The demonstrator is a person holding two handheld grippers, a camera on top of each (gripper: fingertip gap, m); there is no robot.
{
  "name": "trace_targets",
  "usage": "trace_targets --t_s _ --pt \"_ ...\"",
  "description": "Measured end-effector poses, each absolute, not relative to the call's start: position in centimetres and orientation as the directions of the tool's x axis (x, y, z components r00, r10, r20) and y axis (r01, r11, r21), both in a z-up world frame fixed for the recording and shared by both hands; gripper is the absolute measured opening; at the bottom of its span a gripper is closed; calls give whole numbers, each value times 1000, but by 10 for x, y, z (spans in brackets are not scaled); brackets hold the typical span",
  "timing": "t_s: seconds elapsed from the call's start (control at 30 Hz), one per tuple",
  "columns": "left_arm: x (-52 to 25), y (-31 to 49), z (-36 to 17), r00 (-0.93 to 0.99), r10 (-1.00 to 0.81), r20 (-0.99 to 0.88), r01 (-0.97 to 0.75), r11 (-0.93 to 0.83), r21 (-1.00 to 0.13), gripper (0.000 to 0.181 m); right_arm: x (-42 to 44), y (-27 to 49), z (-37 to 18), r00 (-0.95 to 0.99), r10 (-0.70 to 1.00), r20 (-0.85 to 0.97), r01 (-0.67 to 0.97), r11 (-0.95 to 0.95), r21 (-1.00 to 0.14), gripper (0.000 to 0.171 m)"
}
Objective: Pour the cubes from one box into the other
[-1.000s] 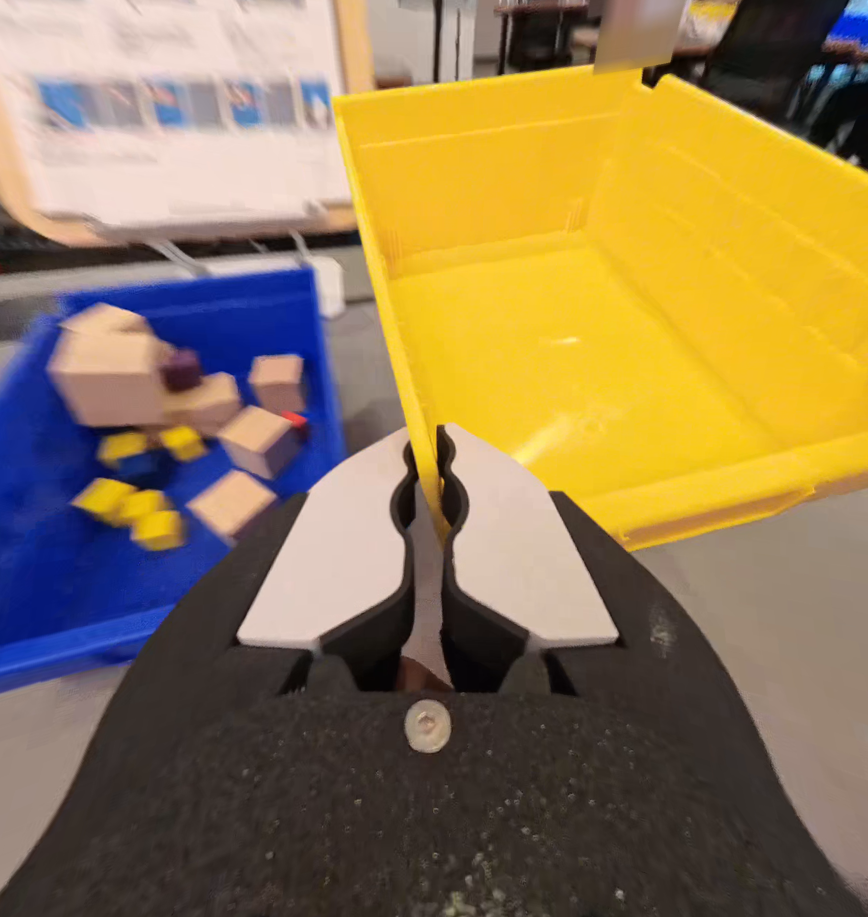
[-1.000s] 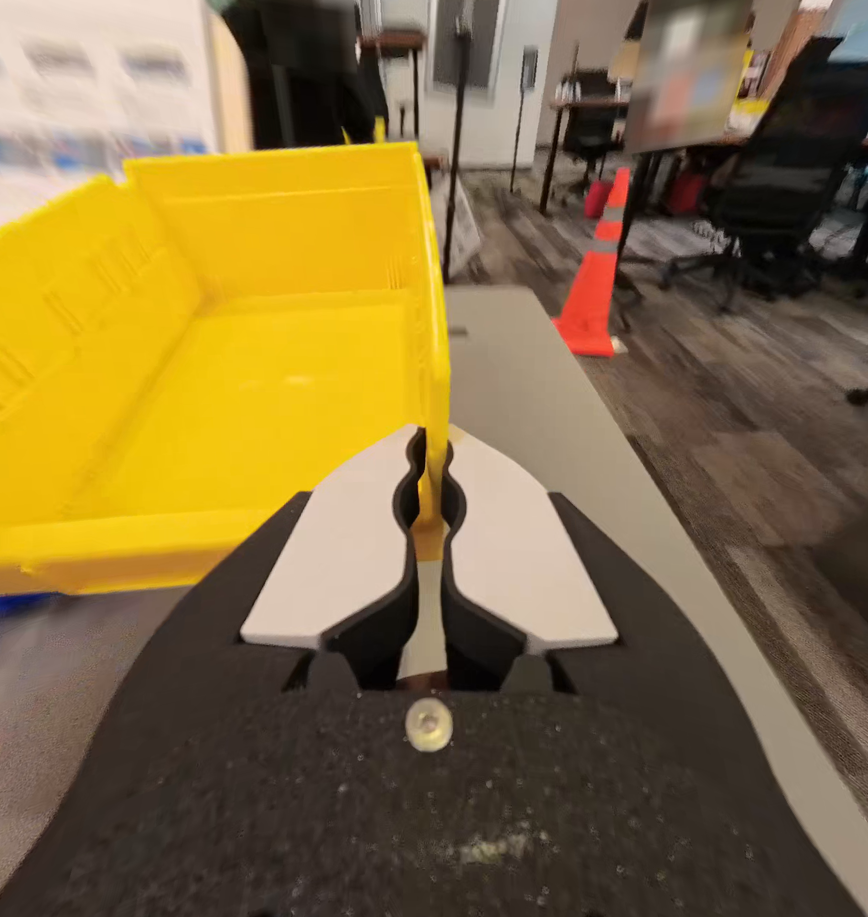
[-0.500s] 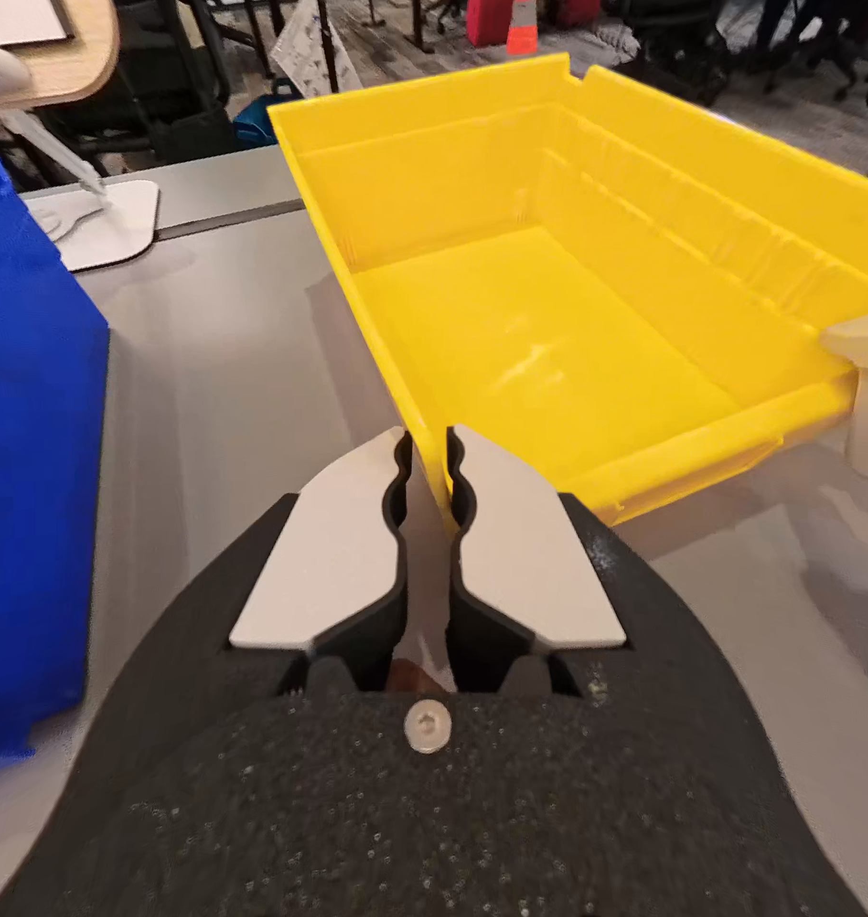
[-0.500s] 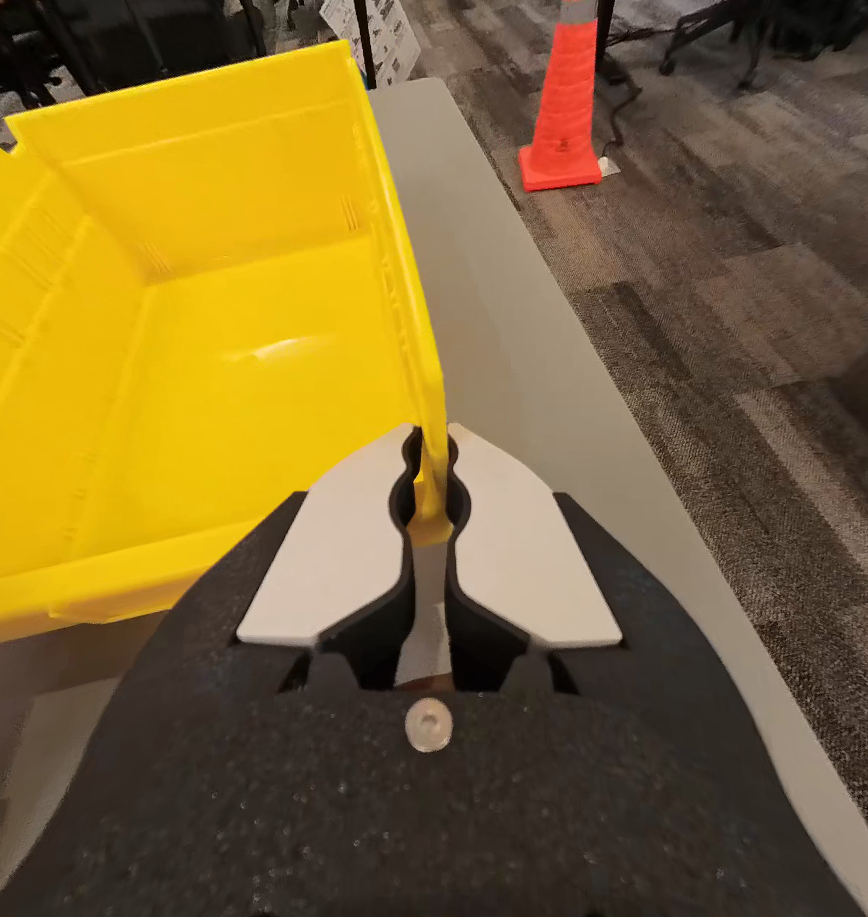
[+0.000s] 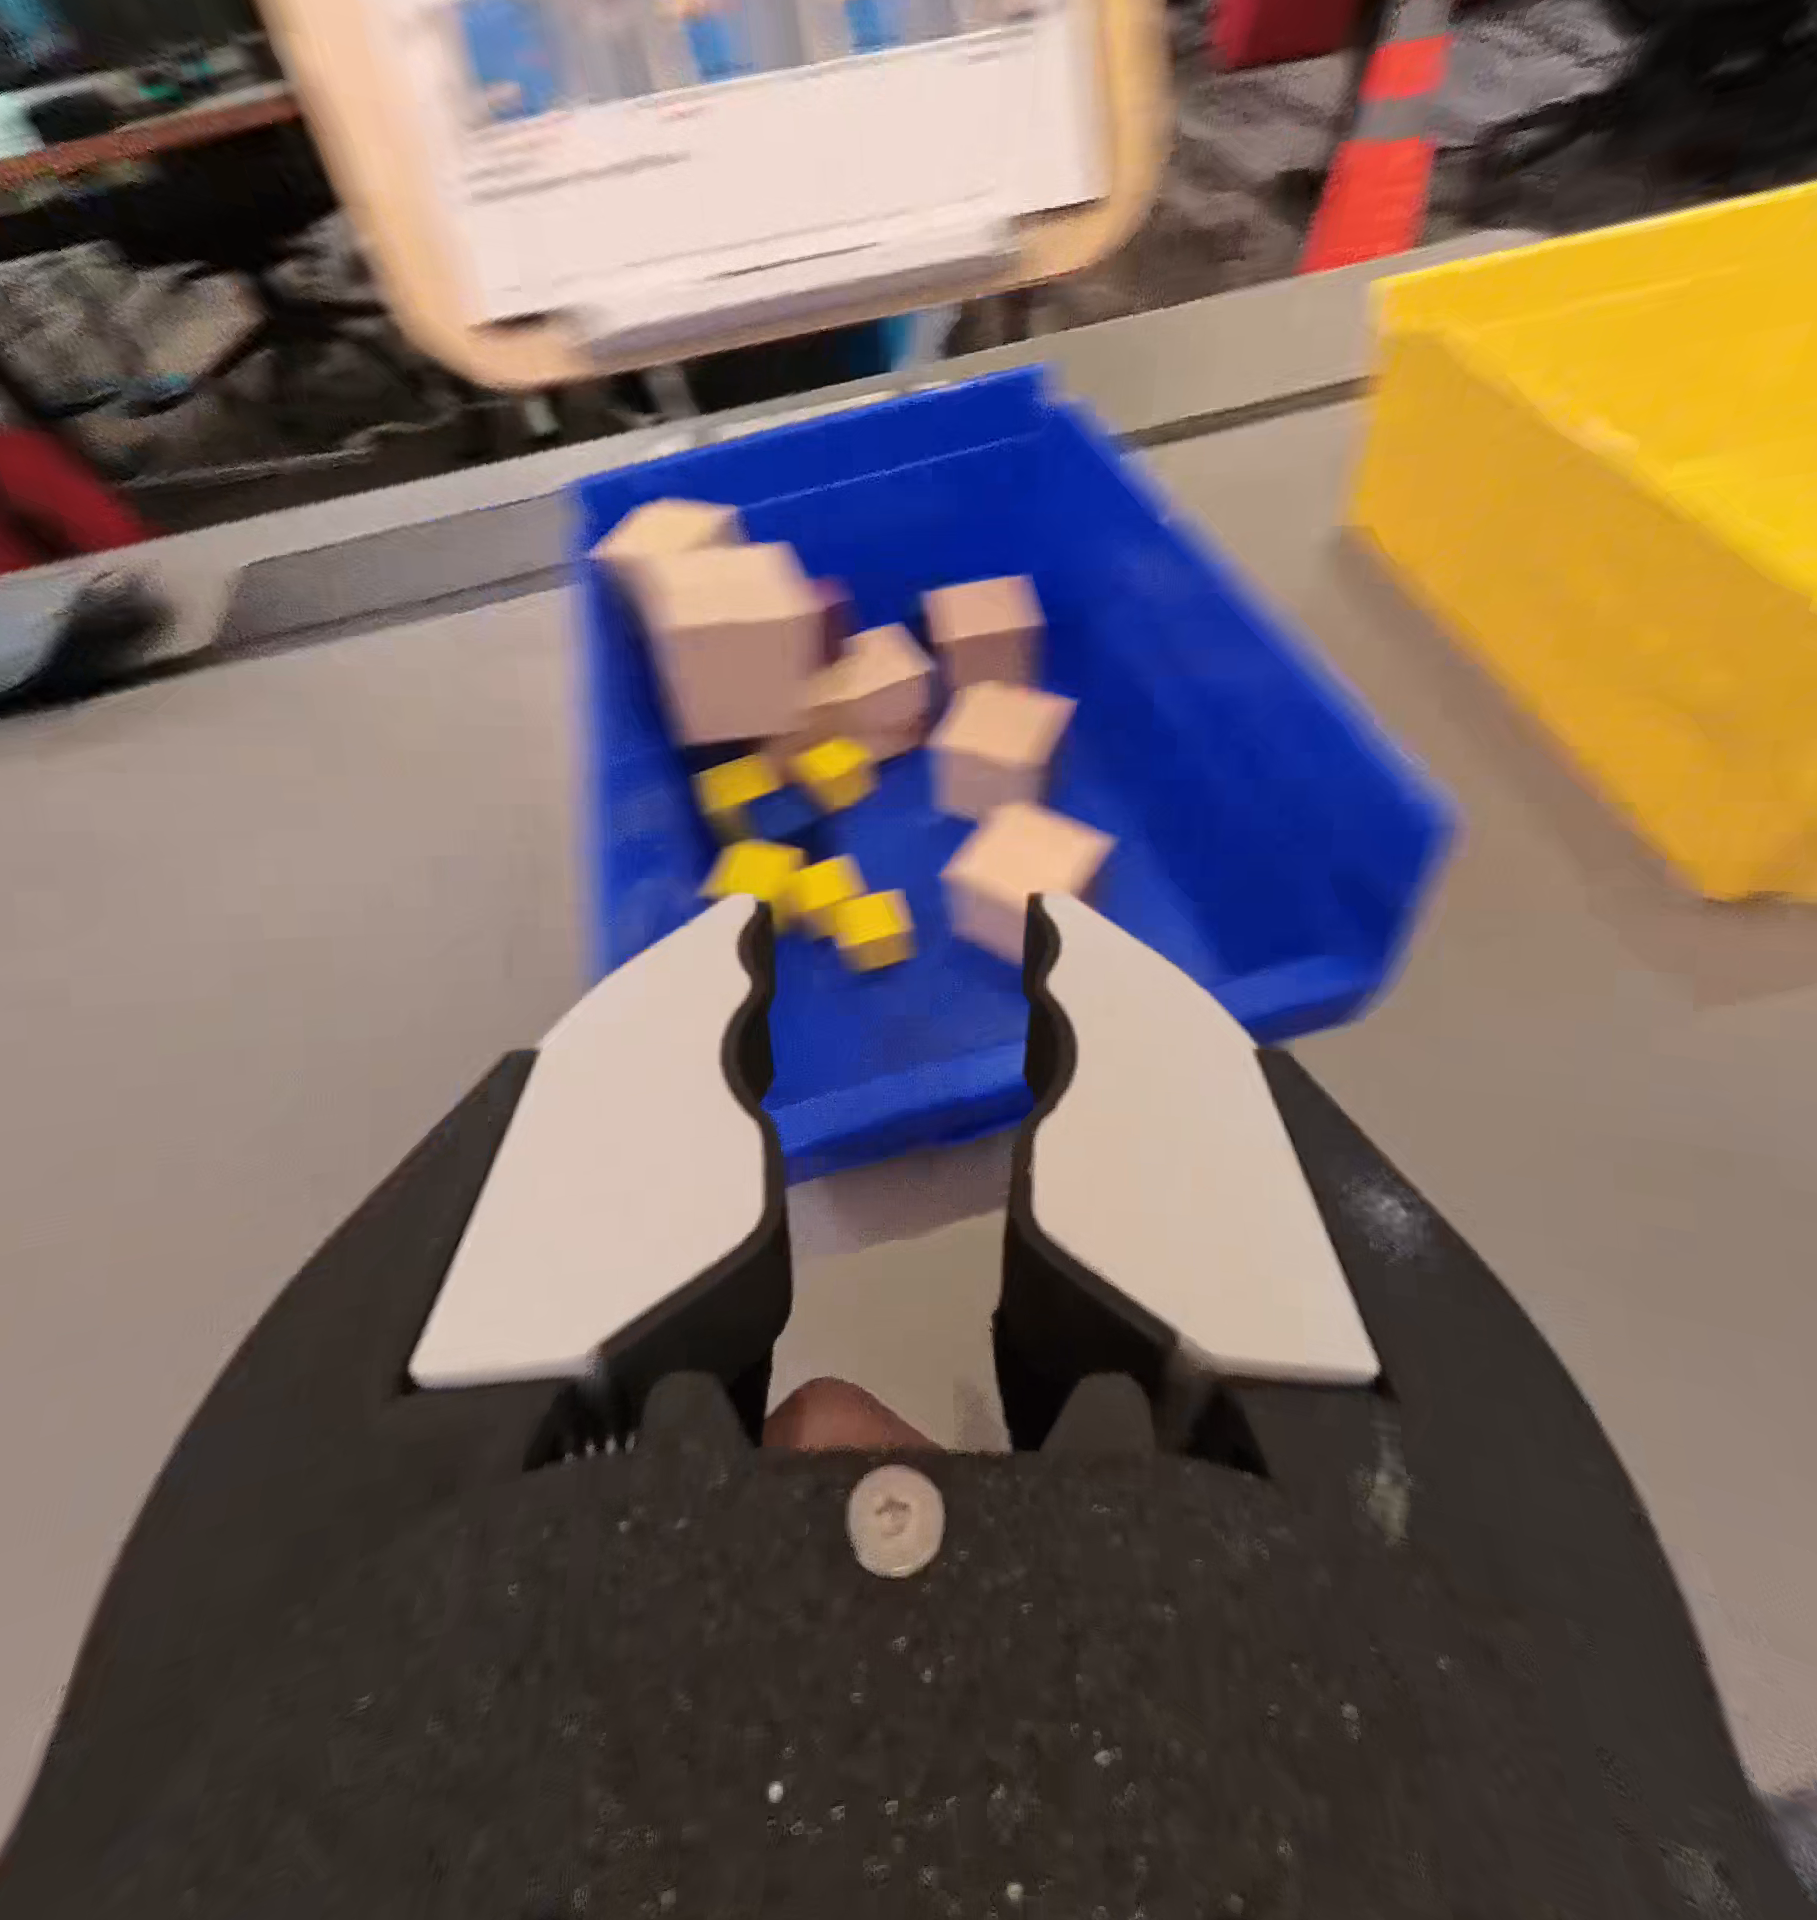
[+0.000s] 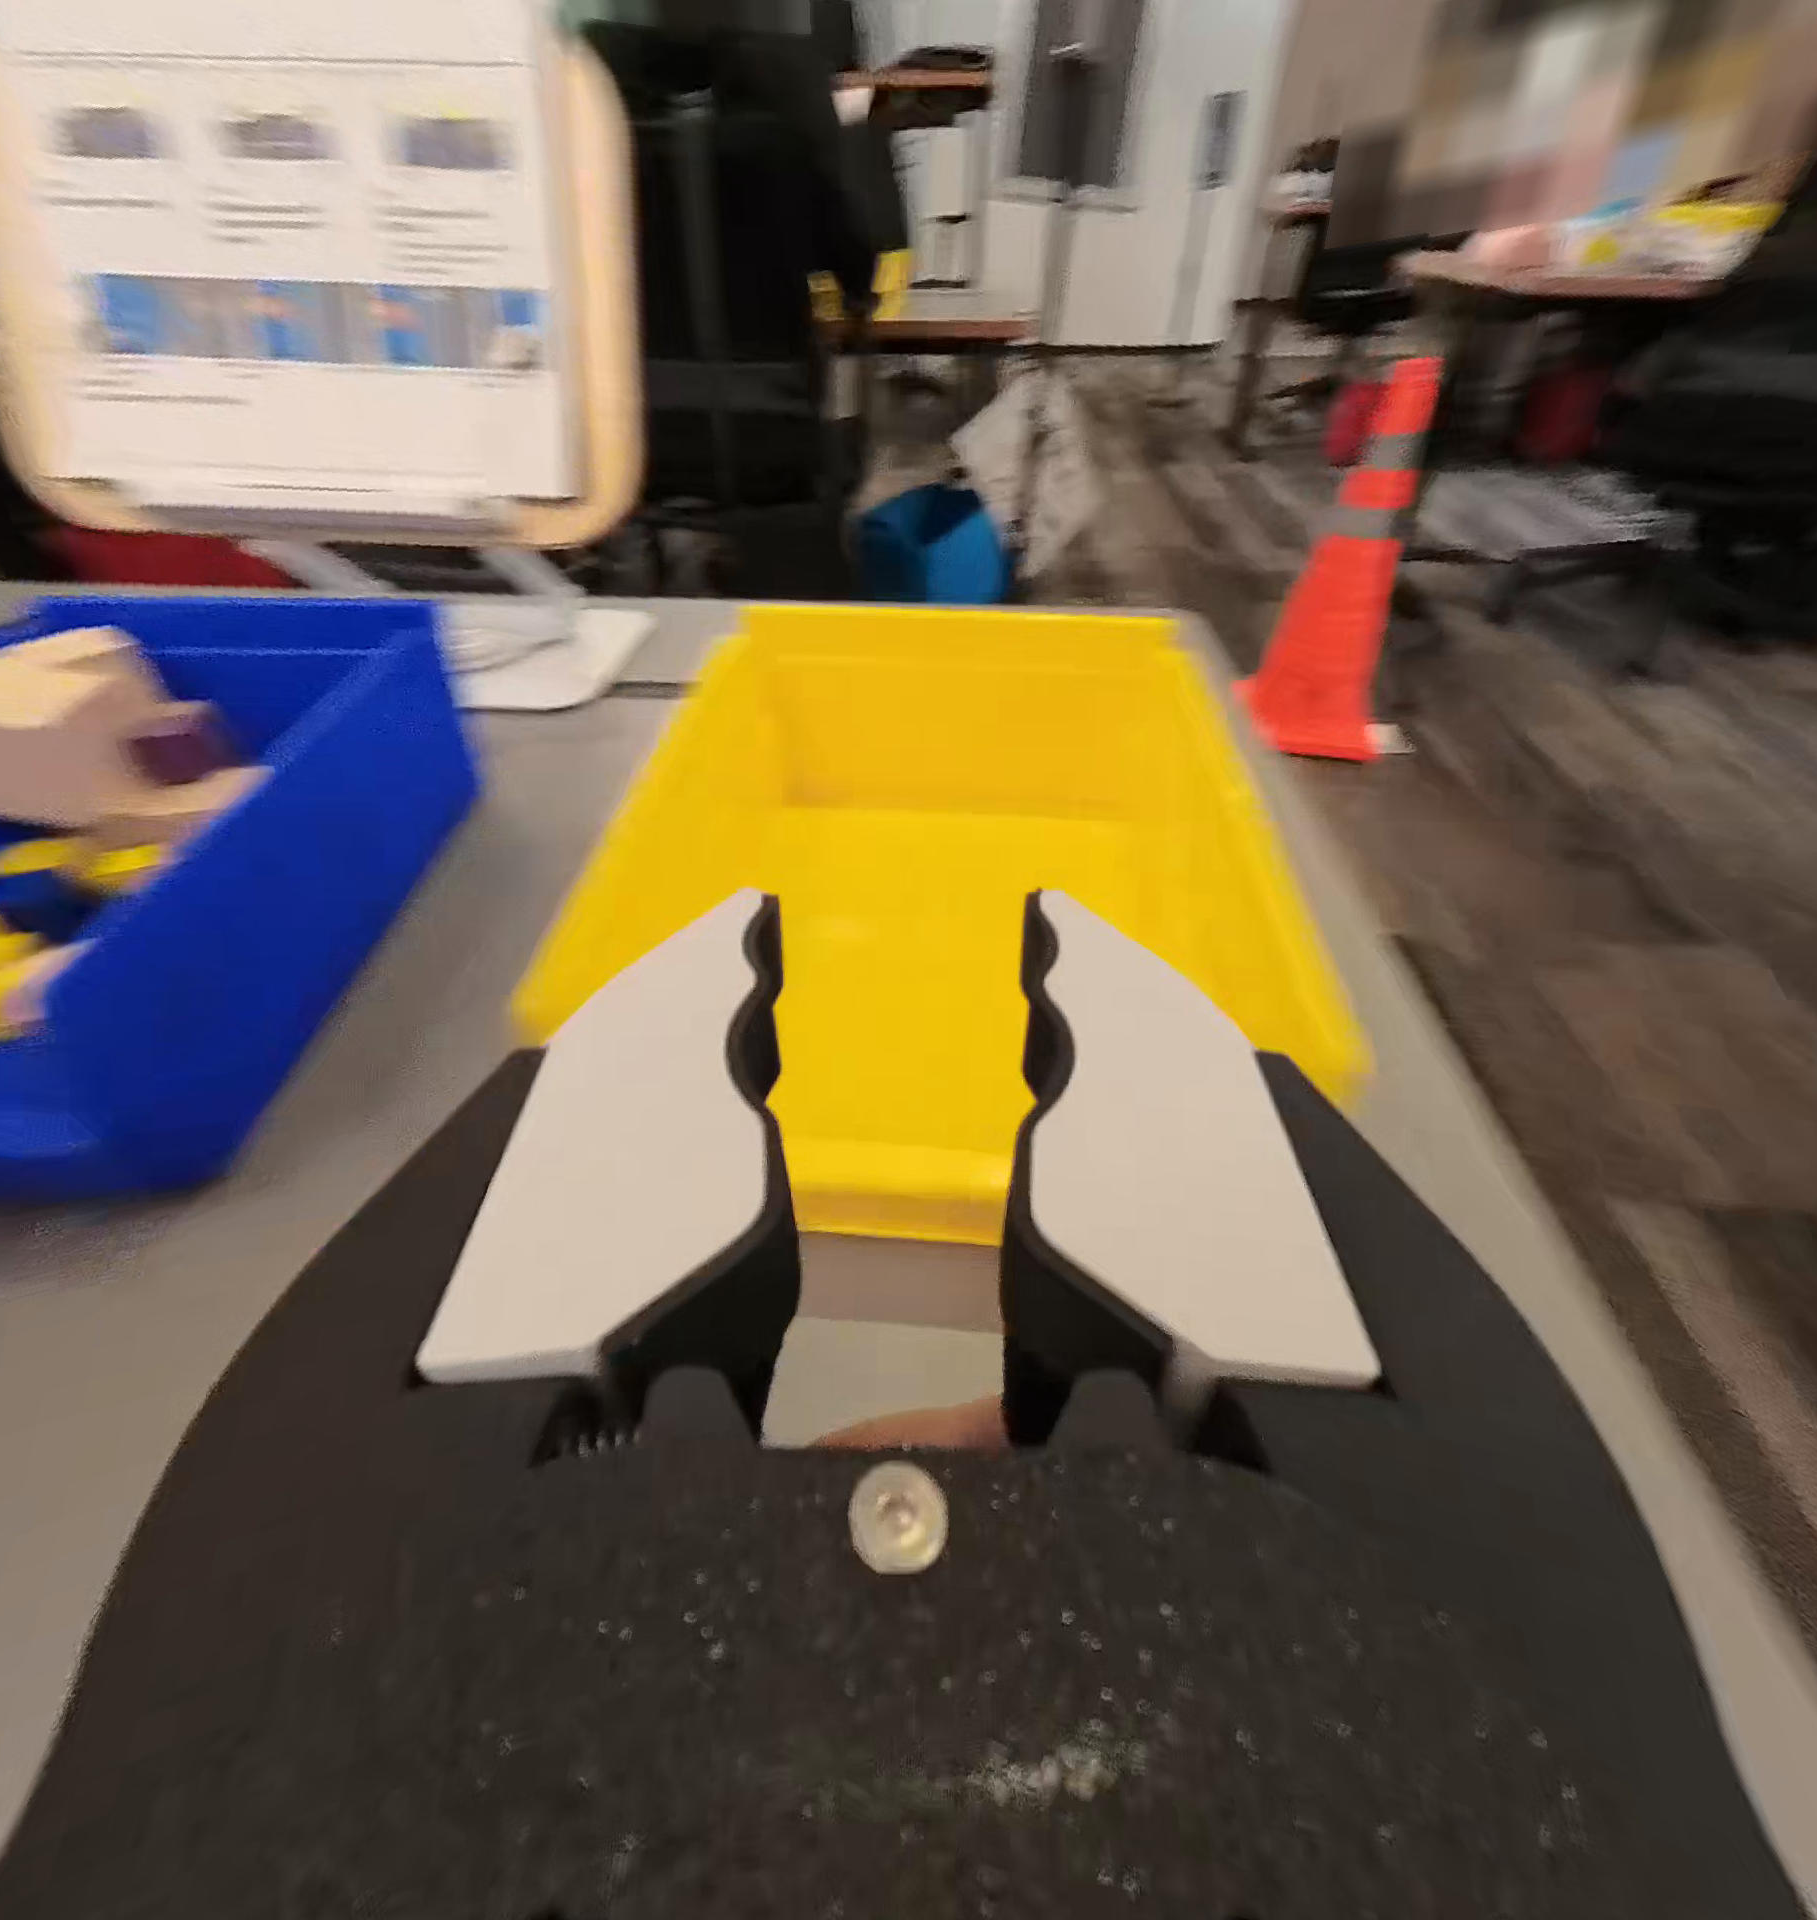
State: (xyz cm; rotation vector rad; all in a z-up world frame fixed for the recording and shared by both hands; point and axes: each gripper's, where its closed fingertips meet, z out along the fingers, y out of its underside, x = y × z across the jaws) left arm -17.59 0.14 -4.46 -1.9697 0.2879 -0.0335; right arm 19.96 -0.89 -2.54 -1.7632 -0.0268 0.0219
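1. My left gripper (image 5: 891, 914) is gaping, gripping nothing, with the blue box (image 5: 1195, 665) lying just ahead of its tips.
2. Wooden cubes (image 5: 997, 738) and small yellow cubes (image 5: 831, 904) are sitting inside it, blurred.
3. My right gripper (image 6: 896, 909) is gaping too, empty; the yellow box (image 6: 987, 779) is sitting just ahead, seemingly bare inside.
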Motion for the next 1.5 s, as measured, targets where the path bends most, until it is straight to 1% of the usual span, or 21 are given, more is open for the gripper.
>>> trace_targets --t_s 0.1,0.13,0.17,0.23,0.3,0.37,0.43,0.47,0.5,0.53,0.6,0.73,0.87,0.97,1.0,1.07,1.2,1.23,1.3,1.4,1.5 --pt "-244 11 -69 993 -121 0 -51 -414 -909 47 76 -2 -44 957 264 -122 -44 -283 -958 44" --pt "-250 16 -82 992 -128 24 -34 -431 -902 49 30 -2 -56 923 346 -168 -51 -323 -945 47" --pt "-248 22 -97 985 -171 38 -45 -457 -888 51 -7 1 -69 903 386 -187 -39 -361 -932 53" --pt "-246 35 -120 973 -228 39 -84 -506 -858 64 -47 17 -90 927 351 -130 19 -391 -920 58" --pt "-240 43 -121 958 -268 104 -47 -502 -864 59 -46 40 -101 979 201 -34 48 -391 -919 53" --pt "-237 53 -121 955 -264 133 -19 -503 -864 53 -40 55 -111 993 106 -43 5 -413 -911 49" --pt "-229 61 -129 948 -293 128 -44 -517 -855 41 -49 61 -127 990 119 -78 -12 -479 -877 31" --pt "-223 63 -129 936 -321 145 -43 -511 -858 30 -51 63 -129 989 99 -105 -44 -487 -872 26" --pt "-228 66 -128 948 -288 133 -33 -505 -862 19 -48 64 -129 993 69 -94 -47 -501 -864 12" --pt "-236 68 -127 964 -252 81 -60 -505 -861 8 -46 63 -127 996 54 -75 -37 -513 -858 3" --pt "-247 68 -125 971 -237 14 -112 -509 -854 4 -55 62 -125 998 33 -52 -28 -513 -858 2" --pt "-290 69 -109 985 -172 21 -71 -508 -858 3 -98 64 -110 996 44 -84 -55 -452 -890 2" --pt "-360 68 -72 992 -94 -87 -118 -404 -907 2 -169 67 -98 988 76 -134 -95 -383 -919 3" --pt "-418 62 -44 973 -2 -233 -222 -304 -926 2 -230 67 -99 978 112 -178 -131 -336 -933 4" --pt "-433 59 -39 973 22 -229 -213 -285 -935 2 -248 67 -103 974 125 -190 -139 -332 -933 5" --pt "-460 56 -38 986 69 -150 -126 -275 -953 2 -277 68 -110 969 157 -191 -125 -355 -926 5" --pt "-499 57 -85 995 95 7 45 -402 -915 2 -307 68 -122 972 192 -139 -39 -447 -894 4" --pt "-506 57 -101 996 94 2 44 -444 -895 2 -312 70 -119 972 204 -114 -19 -420 -907 3" --pt "-513 60 -113 998 66 -5 26 -454 -891 3 -317 71 -122 980 194 -38 47 -417 -908 4" --pt "-521 66 -116 998 54 43 63 -458 -887 3 -326 70 -122 976 202 -88 2 -405 -914 5" --pt "-524 69 -119 991 55 123 135 -457 -879 4 -331 68 -122 964 257 -63 48 -403 -914 8"
